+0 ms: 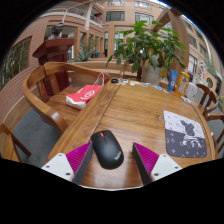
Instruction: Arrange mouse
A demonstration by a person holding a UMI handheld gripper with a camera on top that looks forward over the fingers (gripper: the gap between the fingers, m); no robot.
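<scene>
Mouse (107, 148), black and rounded, rests on the wooden table (130, 110) between the gripper's (108, 160) spread fingers, with a gap at either side of it. From the mouse, a grey patterned mouse pad (185, 134) lies off to the right on the same table. Beyond the mouse stands a potted plant (145, 48), and to its far left a red-and-white item (82, 96) sits on a chair.

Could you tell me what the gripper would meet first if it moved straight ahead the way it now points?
The mouse: it lies on the table between the open gripper's fingers, apart from both. Beyond it the tabletop looks bare up to the plant, though depth is unclear.
</scene>
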